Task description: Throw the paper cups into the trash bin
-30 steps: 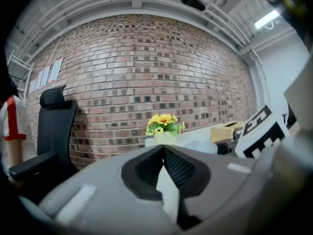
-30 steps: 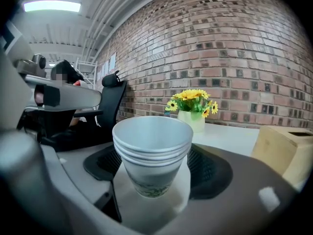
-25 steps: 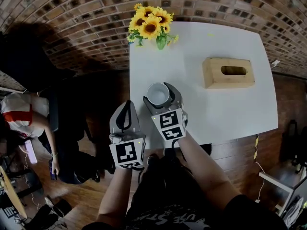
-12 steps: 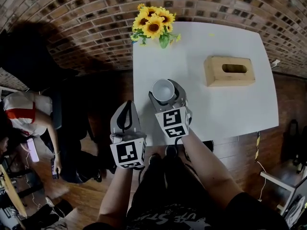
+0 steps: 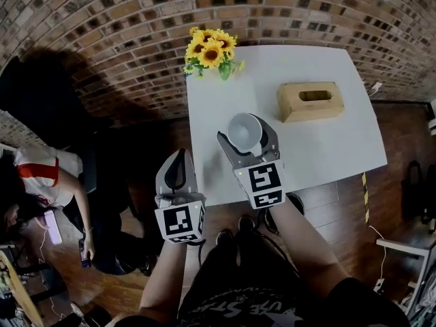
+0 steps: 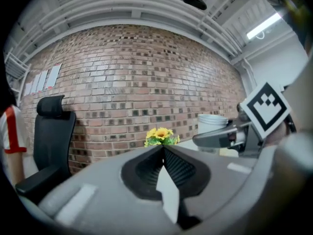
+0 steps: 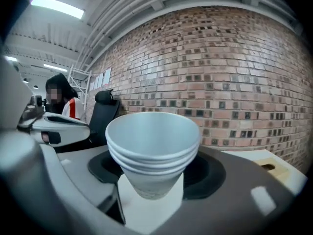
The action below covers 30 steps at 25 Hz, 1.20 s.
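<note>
A stack of white paper cups (image 5: 244, 129) is held upright between the jaws of my right gripper (image 5: 246, 136), above the near left part of the white table (image 5: 327, 145). In the right gripper view the cups (image 7: 152, 148) fill the middle and both pads press on the lower wall; the right gripper (image 7: 151, 182) is shut on them. My left gripper (image 5: 178, 157) hangs off the table's left edge over the floor, jaws together and holding nothing (image 6: 163, 150). From the left gripper view the cups (image 6: 213, 124) show at the right. No trash bin shows in any view.
A bunch of sunflowers (image 5: 210, 50) stands at the table's far left corner. A wooden tissue box (image 5: 310, 101) lies at the far right. A person in white and red (image 5: 37, 182) stands at the left near a black chair (image 6: 49, 141). A brick wall is behind.
The right gripper's jaws drew in on the cup stack and it now sits higher and a little to the right. The left gripper has hardly moved.
</note>
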Available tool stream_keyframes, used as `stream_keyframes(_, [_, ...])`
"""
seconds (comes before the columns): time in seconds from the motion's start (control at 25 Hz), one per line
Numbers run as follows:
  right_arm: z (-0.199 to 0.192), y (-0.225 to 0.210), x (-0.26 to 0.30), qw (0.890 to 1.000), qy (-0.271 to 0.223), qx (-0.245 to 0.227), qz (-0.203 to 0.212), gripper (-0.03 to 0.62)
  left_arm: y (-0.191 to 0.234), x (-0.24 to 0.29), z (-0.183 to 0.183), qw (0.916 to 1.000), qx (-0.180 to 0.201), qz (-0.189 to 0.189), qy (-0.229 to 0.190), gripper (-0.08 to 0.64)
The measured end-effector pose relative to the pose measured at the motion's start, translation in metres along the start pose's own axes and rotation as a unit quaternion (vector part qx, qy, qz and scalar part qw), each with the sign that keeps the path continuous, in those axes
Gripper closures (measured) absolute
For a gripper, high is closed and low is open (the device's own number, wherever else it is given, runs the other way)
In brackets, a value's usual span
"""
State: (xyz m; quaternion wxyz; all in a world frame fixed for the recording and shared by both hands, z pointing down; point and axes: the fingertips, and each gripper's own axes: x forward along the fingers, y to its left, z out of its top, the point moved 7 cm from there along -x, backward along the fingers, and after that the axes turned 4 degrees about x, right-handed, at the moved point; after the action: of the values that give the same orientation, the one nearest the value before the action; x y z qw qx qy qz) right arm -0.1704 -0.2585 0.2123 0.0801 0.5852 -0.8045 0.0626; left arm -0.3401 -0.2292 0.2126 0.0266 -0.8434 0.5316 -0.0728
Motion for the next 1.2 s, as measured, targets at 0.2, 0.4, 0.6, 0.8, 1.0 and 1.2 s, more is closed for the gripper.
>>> stream_keyframes(0.2, [0.025,0.002,-0.046,1.0,0.0,0.004,-0.018,0.256,-0.007,-0.013,0.012,0.9989,0.004,-0.043,-0.016,0.555])
stream_keyframes(0.4, [0.034,0.005,-0.09,0.999,-0.001,0.021,-0.036,0.256,-0.027,-0.029,0.023,0.9952,0.009,-0.093,-0.028,0.555])
stream_keyframes(0.6, [0.031,0.0,-0.131,0.996,-0.003,0.035,-0.077,0.256,-0.052,-0.036,0.032,0.9876,0.015,-0.15,-0.044,0.555])
stream_keyframes(0.8, [0.02,0.0,-0.172,0.993,-0.013,0.058,-0.107,0.256,-0.074,-0.045,0.044,0.9773,0.019,-0.201,-0.065,0.555])
stream_keyframes(1.0, [0.001,-0.007,-0.223,0.982,-0.003,0.07,-0.178,0.256,-0.102,-0.044,0.033,0.9634,0.022,-0.258,-0.068,0.555])
stream_keyframes(1.2, [-0.014,-0.021,-0.284,0.967,0.006,0.086,-0.241,0.256,-0.14,-0.046,0.029,0.9487,0.014,-0.308,-0.071,0.555])
